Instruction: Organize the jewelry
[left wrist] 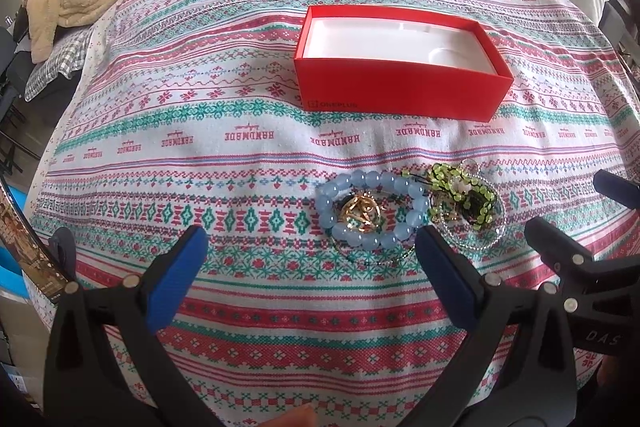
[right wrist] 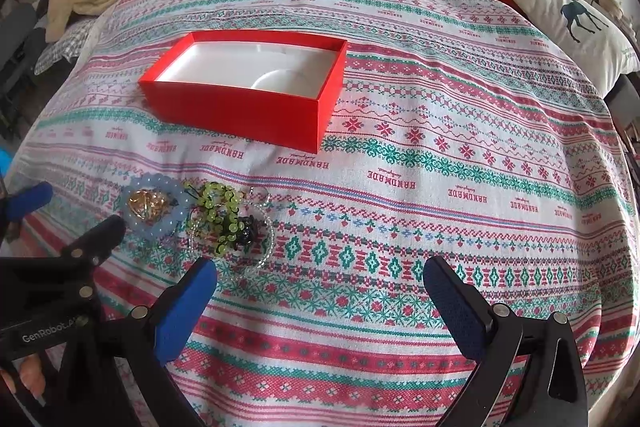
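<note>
Both the left gripper (left wrist: 310, 255) and right gripper (right wrist: 320, 291) hover spread wide, empty, over the patterned bedspread (right wrist: 440, 187), near its front edge beside the blue bead bracelet (left wrist: 372, 211), with the red box (left wrist: 400, 95) beyond.

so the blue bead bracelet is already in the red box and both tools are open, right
Not quite: the blue bead bracelet lies on the patterned cloth in front of the red box, which holds no jewelry. The left wrist view shows this. Both the left tool and right tool are open.
</note>
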A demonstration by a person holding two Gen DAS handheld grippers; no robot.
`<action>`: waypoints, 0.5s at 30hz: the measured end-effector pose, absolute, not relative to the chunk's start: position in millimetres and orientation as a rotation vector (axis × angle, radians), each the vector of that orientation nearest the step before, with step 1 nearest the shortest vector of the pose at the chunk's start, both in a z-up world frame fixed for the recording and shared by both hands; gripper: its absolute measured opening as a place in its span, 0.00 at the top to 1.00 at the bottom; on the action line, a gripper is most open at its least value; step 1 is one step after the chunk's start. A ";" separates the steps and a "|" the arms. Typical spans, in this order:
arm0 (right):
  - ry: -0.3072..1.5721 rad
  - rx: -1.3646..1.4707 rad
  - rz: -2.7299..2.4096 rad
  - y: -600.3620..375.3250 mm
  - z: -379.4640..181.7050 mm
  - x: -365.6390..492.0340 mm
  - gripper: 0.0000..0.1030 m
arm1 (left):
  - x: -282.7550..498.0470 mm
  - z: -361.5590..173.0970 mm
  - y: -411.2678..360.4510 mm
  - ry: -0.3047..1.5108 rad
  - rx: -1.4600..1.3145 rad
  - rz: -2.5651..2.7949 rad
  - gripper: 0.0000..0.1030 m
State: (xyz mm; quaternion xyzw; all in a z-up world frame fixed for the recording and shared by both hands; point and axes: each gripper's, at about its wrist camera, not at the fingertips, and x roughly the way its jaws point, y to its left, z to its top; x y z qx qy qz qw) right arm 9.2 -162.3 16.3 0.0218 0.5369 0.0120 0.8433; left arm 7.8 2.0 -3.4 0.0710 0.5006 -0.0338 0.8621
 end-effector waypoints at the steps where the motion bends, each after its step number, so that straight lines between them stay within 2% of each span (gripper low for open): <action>1: 1.134 0.046 0.026 -162.3 16.3 9.2 0.00 | 7.8 -3.2 1.8 1.049 0.148 -0.071 0.00; 15: 1.134 0.044 0.024 -161.3 15.7 9.4 0.00 | 7.4 -2.5 0.3 1.050 0.147 -0.071 0.00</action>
